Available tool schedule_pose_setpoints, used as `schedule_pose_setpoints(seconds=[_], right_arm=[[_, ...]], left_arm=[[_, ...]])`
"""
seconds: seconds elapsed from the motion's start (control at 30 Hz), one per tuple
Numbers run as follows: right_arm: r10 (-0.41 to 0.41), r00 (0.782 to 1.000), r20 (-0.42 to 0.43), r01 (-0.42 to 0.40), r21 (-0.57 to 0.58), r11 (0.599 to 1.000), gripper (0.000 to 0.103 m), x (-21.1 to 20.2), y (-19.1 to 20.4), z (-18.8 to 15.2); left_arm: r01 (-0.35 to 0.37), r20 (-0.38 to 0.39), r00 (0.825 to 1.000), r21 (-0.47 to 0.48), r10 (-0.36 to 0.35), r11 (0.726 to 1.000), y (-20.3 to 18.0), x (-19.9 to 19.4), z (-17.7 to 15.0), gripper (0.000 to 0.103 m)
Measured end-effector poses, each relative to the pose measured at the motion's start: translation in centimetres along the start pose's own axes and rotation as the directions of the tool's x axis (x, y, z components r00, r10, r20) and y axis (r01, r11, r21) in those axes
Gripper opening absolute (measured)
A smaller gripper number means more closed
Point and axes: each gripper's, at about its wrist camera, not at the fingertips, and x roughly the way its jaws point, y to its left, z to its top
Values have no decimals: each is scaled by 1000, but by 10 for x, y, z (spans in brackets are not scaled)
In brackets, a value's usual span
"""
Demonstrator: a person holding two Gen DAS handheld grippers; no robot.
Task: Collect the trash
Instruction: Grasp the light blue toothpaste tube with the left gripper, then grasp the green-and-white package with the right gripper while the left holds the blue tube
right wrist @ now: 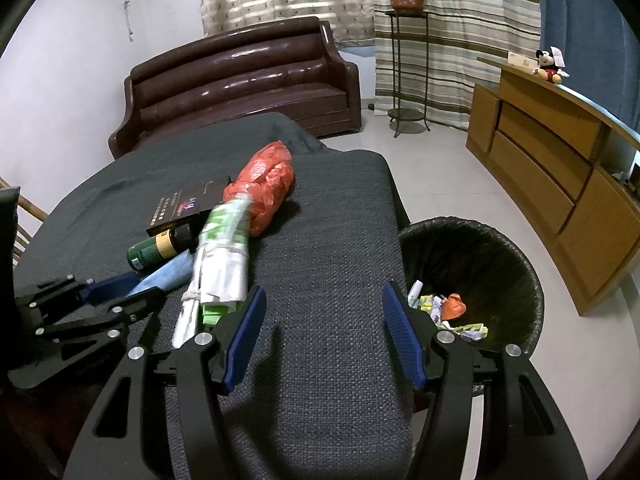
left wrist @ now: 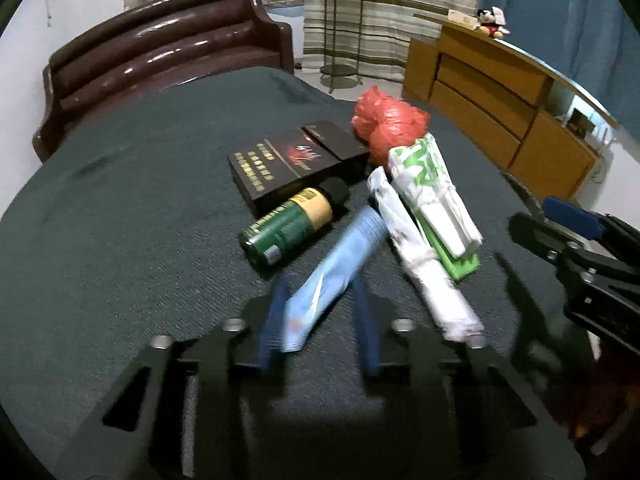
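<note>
Left wrist view shows the left claw (left wrist: 316, 312) pinching a blue tube (left wrist: 336, 268) just beside the green bottle (left wrist: 288, 228) on the surface (left wrist: 120, 220). Right claw (right wrist: 324, 336) hangs spread, empty. Next: lift and carry it to the bin (right wrist: 480, 240).

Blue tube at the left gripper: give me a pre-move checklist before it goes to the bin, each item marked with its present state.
1. Blue tube between the jaws of the left gripper: ok, it lies in the gap.
2. Pads pressing on the tube: cannot tell, the left wrist view is blurred there.
3. Neighbours clear of the lift: not ok, the green bottle and a white rolled bag lie right against the tube.
4. Right gripper free: ok, jaws open, nothing between them.
5. Trash bin ready: ok, open and lined, beside the table, some trash already inside.
6. Right gripper out of the way: cannot tell.
</note>
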Motion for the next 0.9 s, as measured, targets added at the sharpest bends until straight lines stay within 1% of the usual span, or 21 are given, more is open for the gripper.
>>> schedule_pose_setpoints(seconds=[0.07,0.23,0.27,0.37,0.53,0.57,0.6,0.63,0.7,0.8,0.9], right_arm=[[0,1000,0,0,0,1000,59,0,0,0],[2,1000,0,-2,-1,1000,59,0,0,0],[2,1000,0,-2,-2,1000,59,0,0,0],[5,1000,0,-5,-6,1000,59,0,1,0],[10,1000,-1,-10,-9,1000,59,1,4,1],[11,1000,-1,-11,-11,1000,59,1,4,1],[12,1000,-1,-12,-13,1000,59,2,5,1],[14,1000,-1,-14,-15,1000,59,2,5,1],[16,1000,-2,-16,-17,1000,59,3,7,2],[20,1000,0,-20,-22,1000,59,2,8,2],[25,1000,2,-25,-28,999,59,3,10,3]], left_arm=[[1,0,1000,-1,-1,1000,-1,-2,-2,24],[8,-9,1000,-21,-8,1000,-1,-5,-4,24],[1,-5,1000,-23,-1,1000,-1,-4,-3,25],[-5,2,1000,-37,5,999,0,0,2,45],[-1,-2,1000,-38,1,999,-2,6,8,45],[8,-2,1000,-32,-8,999,-3,6,9,42],[12,0,1000,-25,-12,1000,-4,6,9,35],[13,4,1000,-15,-13,1000,-5,6,9,32],[25,11,1000,-4,-25,1000,-7,5,8,17],[24,17,1000,0,-24,1000,-8,4,6,16],[25,23,999,-21,-24,999,-4,1,4,15]])
